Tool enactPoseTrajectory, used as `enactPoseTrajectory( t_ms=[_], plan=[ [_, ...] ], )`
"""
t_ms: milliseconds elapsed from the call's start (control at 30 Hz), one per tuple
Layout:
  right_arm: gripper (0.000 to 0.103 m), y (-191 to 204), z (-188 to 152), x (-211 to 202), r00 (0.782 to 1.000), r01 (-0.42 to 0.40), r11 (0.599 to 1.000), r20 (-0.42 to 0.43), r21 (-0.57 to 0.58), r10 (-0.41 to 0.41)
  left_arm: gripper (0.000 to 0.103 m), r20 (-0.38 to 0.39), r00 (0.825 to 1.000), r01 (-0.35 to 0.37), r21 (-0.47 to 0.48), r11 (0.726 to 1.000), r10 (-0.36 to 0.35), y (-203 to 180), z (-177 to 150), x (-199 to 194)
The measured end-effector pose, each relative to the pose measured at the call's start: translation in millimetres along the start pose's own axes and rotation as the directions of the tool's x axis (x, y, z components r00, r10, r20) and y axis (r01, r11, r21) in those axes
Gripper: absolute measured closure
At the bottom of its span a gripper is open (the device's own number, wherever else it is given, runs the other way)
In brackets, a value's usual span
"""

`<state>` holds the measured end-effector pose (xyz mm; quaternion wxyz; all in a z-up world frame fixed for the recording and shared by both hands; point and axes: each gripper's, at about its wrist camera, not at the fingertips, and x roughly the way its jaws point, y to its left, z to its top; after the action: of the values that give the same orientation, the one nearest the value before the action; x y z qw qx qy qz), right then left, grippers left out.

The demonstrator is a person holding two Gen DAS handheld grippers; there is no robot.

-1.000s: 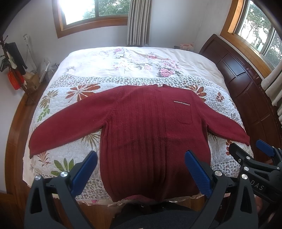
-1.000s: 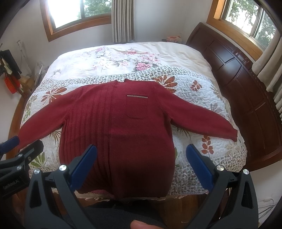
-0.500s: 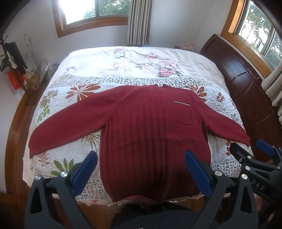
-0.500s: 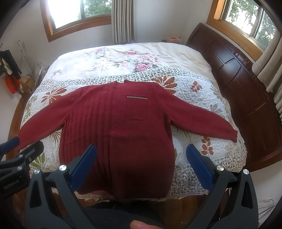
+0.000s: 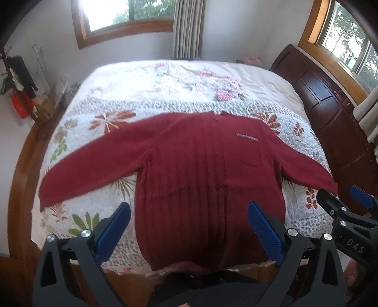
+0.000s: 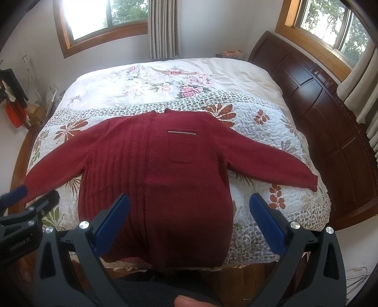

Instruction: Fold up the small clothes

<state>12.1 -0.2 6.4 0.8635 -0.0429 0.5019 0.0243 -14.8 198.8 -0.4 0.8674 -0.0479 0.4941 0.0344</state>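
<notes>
Red sweater [image 6: 156, 179] lies flat across the bed [image 6: 259, 78], sleeves out toward nine and three. Left tool [image 5: 189, 226] and right tool [image 6: 189, 217] hover spread, empty. Folding not yet begun; next, probably pinch a sleeve.

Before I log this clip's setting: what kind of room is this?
A bedroom, most likely: a quilted bed with a dark wooden headboard, and curtained windows.
</notes>
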Motion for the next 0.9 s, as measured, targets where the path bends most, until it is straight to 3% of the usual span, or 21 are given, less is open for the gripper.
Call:
enactPoseTrajectory(
  t_ms=[100, 233, 300, 367, 467, 567, 600, 633, 667, 700, 800, 833, 900],
  plan=[
    [0.003, -1, 1, 1, 1.0, 0.002, 1.0, 0.003, -0.001, -0.002, 0.004, 0.026, 0.999, 0.039, -0.006, 0.999, -0.038, 2, 3, 0],
    [0.003, -10, 0, 5, 0.998, 0.019, 1.0, 0.065, -0.011, -0.018, 0.004, 0.028, 0.969, 0.248, -0.117, 0.962, -0.247, 18, 5, 19],
    [0.003, -22, -2, 11, 0.989, -0.014, 0.999, 0.149, -0.037, 0.019, 0.004, -0.002, 0.966, 0.255, -0.142, 0.956, -0.258, 20, 5, 34],
    [0.003, -46, -3, 33, 0.988, -0.031, 0.999, 0.148, -0.03, 0.035, 0.004, -0.02, 0.971, 0.236, -0.106, 0.966, -0.239, 16, 5, 46],
    [0.004, -118, -5, 78, 0.997, -0.063, 0.983, 0.064, 0.17, 0.053, 0.004, -0.044, 0.953, 0.294, -0.111, 0.949, -0.3, 14, 5, 57],
    [0.01, -205, -17, 115, 0.998, -0.057, 0.92, 0.029, 0.389, 0.05, 0.004, -0.072, 0.897, 0.417, -0.195, 0.888, -0.437, 15, 6, 69],
    [0.022, -232, -23, 125, 0.998, -0.06, 0.888, 0.023, 0.457, 0.055, 0.004, -0.075, 0.879, 0.446, -0.215, 0.869, -0.471, 14, 7, 71],
    [0.031, -270, -33, 140, 0.995, -0.093, 0.824, 0.026, 0.558, 0.094, 0.004, -0.071, 0.872, 0.462, -0.212, 0.861, -0.485, 10, 8, 72],
    [0.036, -302, -44, 153, 0.986, -0.155, 0.746, 0.049, 0.647, 0.162, 0.004, -0.059, 0.877, 0.46, -0.186, 0.868, -0.477, 4, 9, 69],
    [0.044, -334, -60, 166, 0.965, -0.241, 0.633, 0.11, 0.735, 0.24, 0.004, -0.044, 0.885, 0.453, -0.154, 0.878, -0.464, -2, 11, 67],
    [0.045, -398, -92, 190, 0.93, -0.332, 0.396, 0.226, 0.856, 0.289, 0.004, -0.028, 0.906, 0.42, -0.058, 0.905, -0.422, -26, 17, 59],
    [0.046, -421, -106, 198, 0.917, -0.366, 0.304, 0.285, 0.879, 0.281, 0.004, -0.035, 0.905, 0.422, -0.044, 0.905, -0.424, -32, 19, 60],
    [0.053, -451, -123, 211, 0.898, -0.409, 0.19, 0.357, 0.893, 0.256, 0.004, -0.044, 0.894, 0.445, -0.037, 0.895, -0.446, -40, 23, 59]
  ],
)
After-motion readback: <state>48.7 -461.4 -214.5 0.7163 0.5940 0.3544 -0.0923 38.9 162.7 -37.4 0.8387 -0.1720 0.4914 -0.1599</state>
